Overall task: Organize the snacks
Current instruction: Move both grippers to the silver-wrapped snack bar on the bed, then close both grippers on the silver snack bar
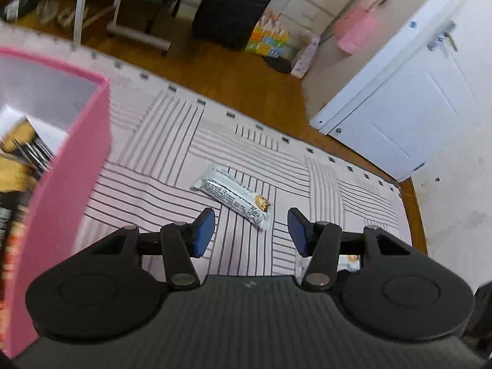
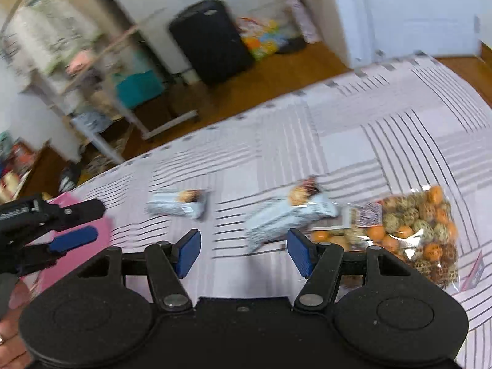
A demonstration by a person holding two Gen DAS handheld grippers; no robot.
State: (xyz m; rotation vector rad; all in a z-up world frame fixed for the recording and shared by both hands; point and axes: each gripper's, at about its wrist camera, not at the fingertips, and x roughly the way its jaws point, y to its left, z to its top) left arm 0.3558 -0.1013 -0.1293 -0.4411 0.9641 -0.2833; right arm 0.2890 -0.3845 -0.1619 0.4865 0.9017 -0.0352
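Partly blurred, both tongs (image 1: 250, 230) (image 2: 243, 250) open, empty, pink box (image 1: 77, 166) cut off.

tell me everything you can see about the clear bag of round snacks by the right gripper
The clear bag is glossy, see-through plastic, packed with round orange and speckled brown balls, with a printed label near its left end. It lies flat on the striped cloth, right of the right gripper. A pale snack wrapper overlaps its left end. Nothing grips it.

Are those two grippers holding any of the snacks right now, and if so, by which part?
Nothing is held. The left gripper is open above a white snack bar; the right gripper is open, nothing between its pads.
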